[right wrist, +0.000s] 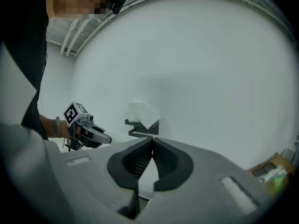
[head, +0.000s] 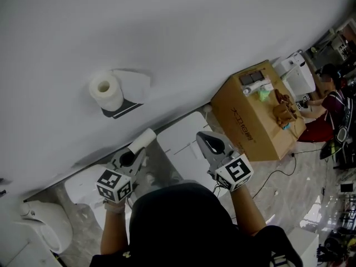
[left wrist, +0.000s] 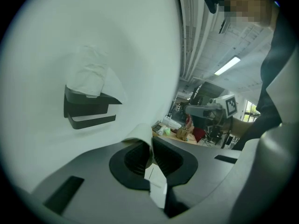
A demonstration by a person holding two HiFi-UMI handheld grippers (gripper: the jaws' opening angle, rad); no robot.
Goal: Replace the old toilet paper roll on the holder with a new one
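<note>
**On the wall (head: 167,26), a toilet paper roll (head: 107,92)**

The roll sits on its black holder (head: 123,110), a loose sheet (head: 136,82) draped beside it. Below, your left claw (head: 138,151) pinches the rim of a bare white tube (head: 147,138). Your right claw (head: 203,138), well apart from it, is pressed together, empty.

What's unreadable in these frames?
- Left gripper view: the left hand-held gripper pinches a white tube; only the tube's rim shows, the gripper body hides the rest.
- All views: the roll covers how it mounts on the holder.
- Right gripper view: holder too small for detail.
- Head view: items on the cardboard box too small to name.
</note>
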